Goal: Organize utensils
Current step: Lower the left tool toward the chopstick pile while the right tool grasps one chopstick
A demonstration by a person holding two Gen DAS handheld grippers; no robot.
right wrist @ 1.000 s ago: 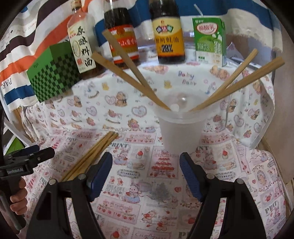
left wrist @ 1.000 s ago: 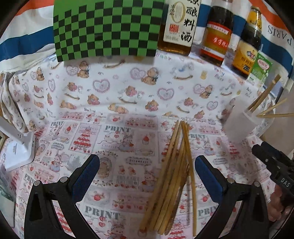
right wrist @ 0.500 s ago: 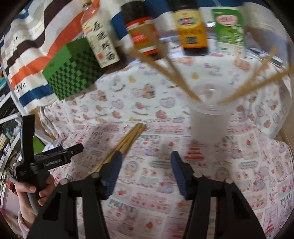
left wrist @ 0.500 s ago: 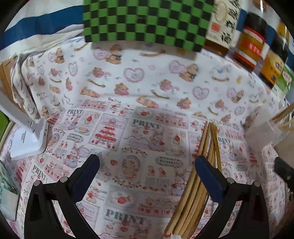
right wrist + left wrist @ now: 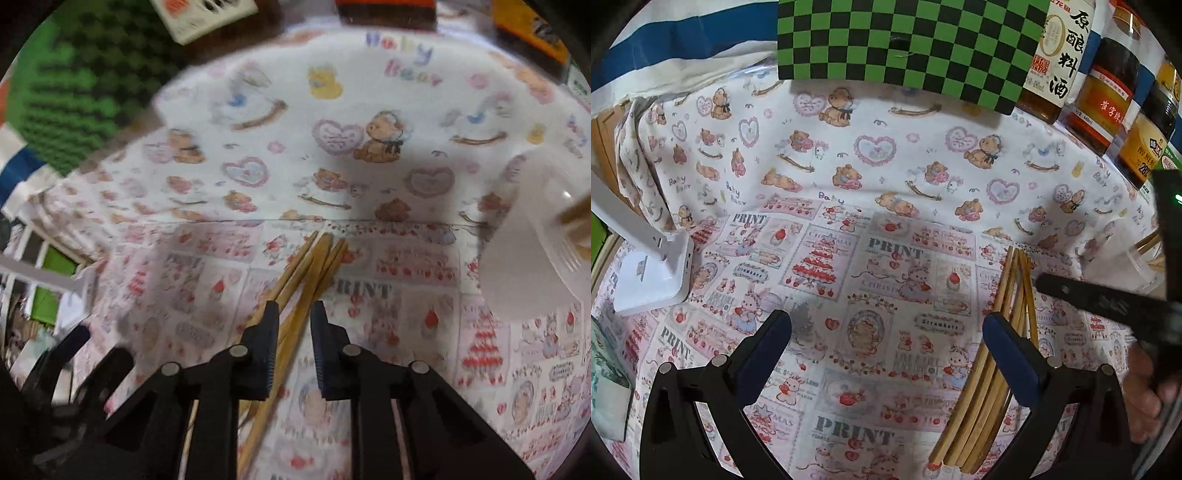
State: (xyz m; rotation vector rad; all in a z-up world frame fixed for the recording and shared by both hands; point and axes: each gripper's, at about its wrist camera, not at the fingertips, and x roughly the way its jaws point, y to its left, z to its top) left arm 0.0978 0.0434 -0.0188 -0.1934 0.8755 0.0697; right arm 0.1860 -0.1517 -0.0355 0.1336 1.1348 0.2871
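A bundle of several wooden chopsticks (image 5: 314, 266) lies on the printed tablecloth (image 5: 406, 325). My right gripper (image 5: 294, 314) hovers over the bundle's middle with its jaws narrow and closing. Chopsticks run through the gap, and I see no pad pressing on them. A translucent plastic cup (image 5: 524, 258) with chopsticks in it stands to the right. In the left wrist view my left gripper (image 5: 886, 332) stands wide open with only cloth between its fingers. The same chopsticks (image 5: 1012, 280) pass behind its right finger (image 5: 1008, 347). The cup (image 5: 1141, 258) shows at the right edge.
A green and black checkered box (image 5: 905, 40) and sauce bottles (image 5: 1060, 55) line the back. A white lamp base (image 5: 653, 273) sits at the left edge of the cloth. A hand on the right tool's black frame (image 5: 1115, 306) fills the right side of the left wrist view.
My right gripper swung left and down from the cup to above the chopstick bundle, and its jaws narrowed a lot. The left gripper shifted left, so the bundle now lies at its right finger.
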